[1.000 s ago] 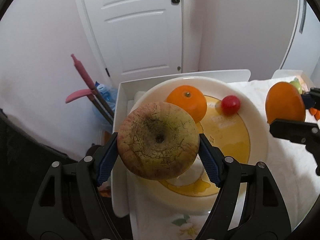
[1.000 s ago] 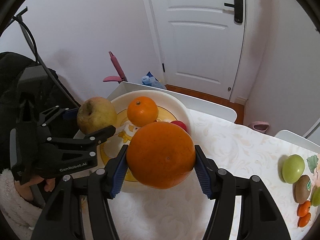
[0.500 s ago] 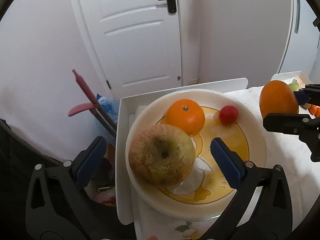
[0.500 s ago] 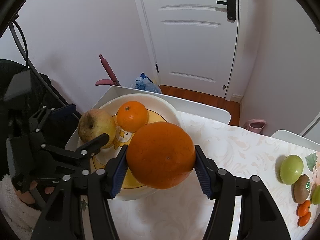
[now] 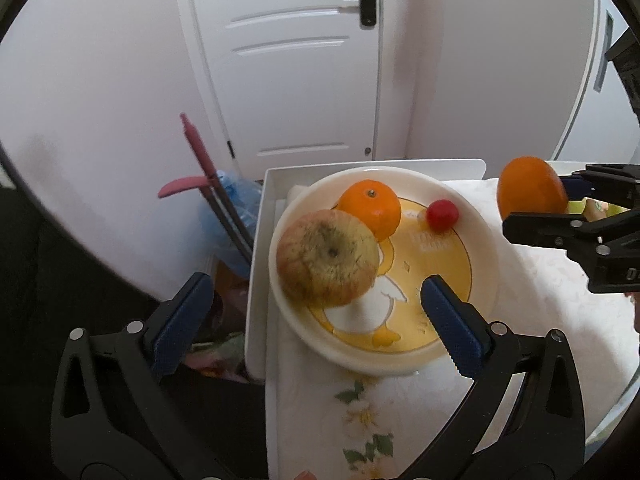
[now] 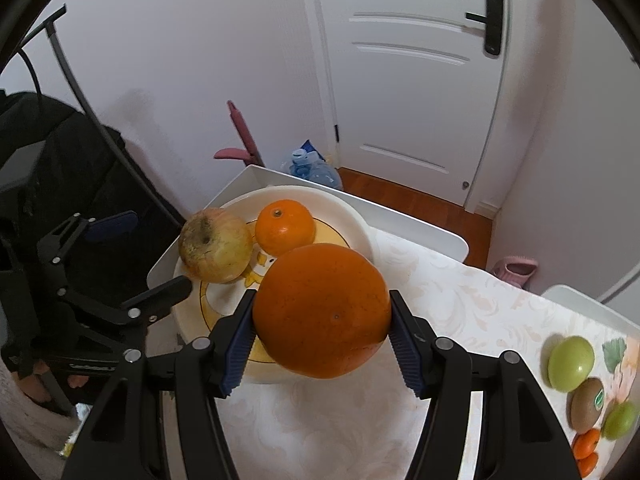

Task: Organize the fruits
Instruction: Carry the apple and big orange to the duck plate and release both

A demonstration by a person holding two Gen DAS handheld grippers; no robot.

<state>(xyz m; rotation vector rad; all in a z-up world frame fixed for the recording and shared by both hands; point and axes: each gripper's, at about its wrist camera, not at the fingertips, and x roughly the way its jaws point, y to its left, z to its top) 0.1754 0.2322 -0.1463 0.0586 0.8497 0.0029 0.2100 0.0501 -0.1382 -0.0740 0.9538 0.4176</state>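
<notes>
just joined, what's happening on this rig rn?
Fruit sorting onto a plate. The left gripper is open, its jaws apart around the apple, which sits on the plate beside a small orange and a red cherry tomato. The right gripper is shut on a big orange, held above the plate's near edge. More fruit lies on the table at right.

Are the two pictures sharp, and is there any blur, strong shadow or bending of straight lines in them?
Left wrist view: the apple and plate are sharp, the dark left edge smears, and the door frame bows. Right wrist view: the held large orange is crisp with a soft sheen; shadows are faint; the door frame curves.
</notes>
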